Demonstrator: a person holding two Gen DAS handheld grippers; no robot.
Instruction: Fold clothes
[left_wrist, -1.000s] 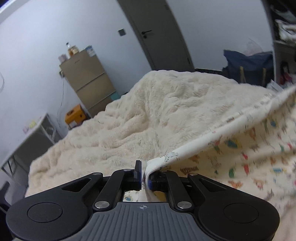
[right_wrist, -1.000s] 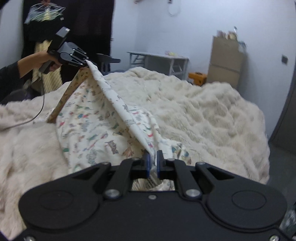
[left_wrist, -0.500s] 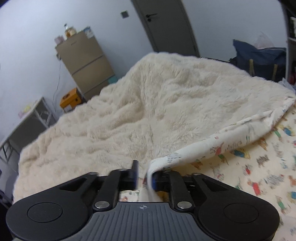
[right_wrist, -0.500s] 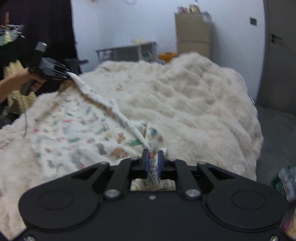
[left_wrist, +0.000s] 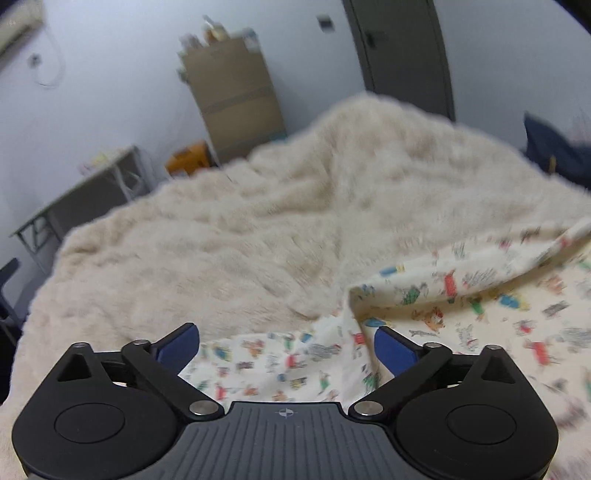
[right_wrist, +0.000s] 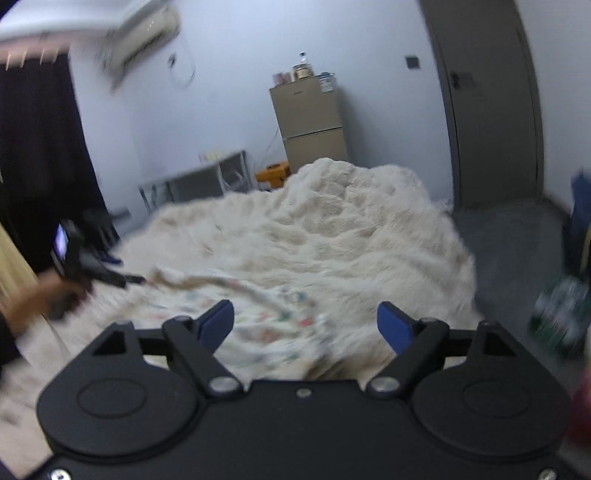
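Note:
A cream garment with small colourful cartoon prints (left_wrist: 480, 306) lies loosely folded on a fluffy cream blanket (left_wrist: 258, 229). My left gripper (left_wrist: 286, 347) is opening wide. A rumpled corner of the garment lies below and between its blue pads (left_wrist: 177, 347), and neither pad presses on it. My right gripper (right_wrist: 306, 325) is also opening, low over the garment (right_wrist: 266, 306), which is blurred; its fingers touch nothing. In the right wrist view a hand (right_wrist: 33, 302) holds the left gripper (right_wrist: 110, 275) at the garment's far left corner.
A tan fridge (right_wrist: 310, 125) stands against the far wall beside a grey door (right_wrist: 487, 103). A grey table (left_wrist: 81, 195) and an orange box (left_wrist: 188, 158) sit past the bed's far edge. A dark blue bag (left_wrist: 554, 151) is at the right, a dark curtain (right_wrist: 37, 147) at the left.
Both grippers were shut on the garment's lifted edge and have let it go. The edge has dropped onto the blanket. The left gripper sank; the right one swung sideways and rolled.

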